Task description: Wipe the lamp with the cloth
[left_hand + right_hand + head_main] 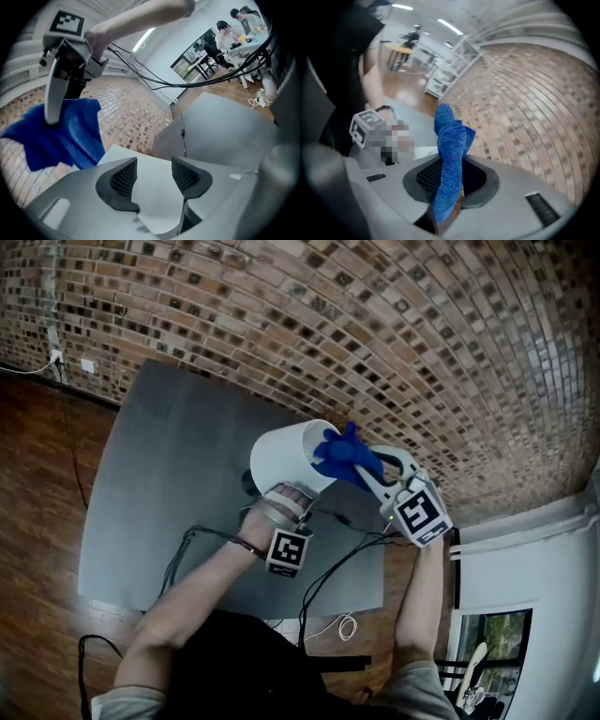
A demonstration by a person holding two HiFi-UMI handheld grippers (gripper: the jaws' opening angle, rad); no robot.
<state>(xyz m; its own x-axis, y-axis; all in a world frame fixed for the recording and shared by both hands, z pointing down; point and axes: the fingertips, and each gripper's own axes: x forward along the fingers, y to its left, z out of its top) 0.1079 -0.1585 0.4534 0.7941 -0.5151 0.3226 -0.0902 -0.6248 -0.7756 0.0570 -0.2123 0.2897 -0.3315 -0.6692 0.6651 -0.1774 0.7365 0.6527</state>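
Observation:
A white lamp shade (281, 454) stands over the grey table (169, 474). A blue cloth (345, 454) lies against the shade's right side, and my right gripper (364, 467) is shut on it. In the right gripper view the cloth (451, 154) stands pinched between the jaws of the right gripper (452, 180). My left gripper (286, 495) is at the shade's near lower edge. In the left gripper view its jaws stand apart around the left gripper's middle (154, 176), with the white shade (154, 157) showing between them and no pad seen pressing. The cloth (70, 136) hangs up left.
Black cables (202, 535) run over the table's near part. A brick wall (375, 334) rises close behind the lamp, with a socket (56, 357) at far left. Wooden floor (37, 484) lies left of the table. People sit at desks far off (225, 28).

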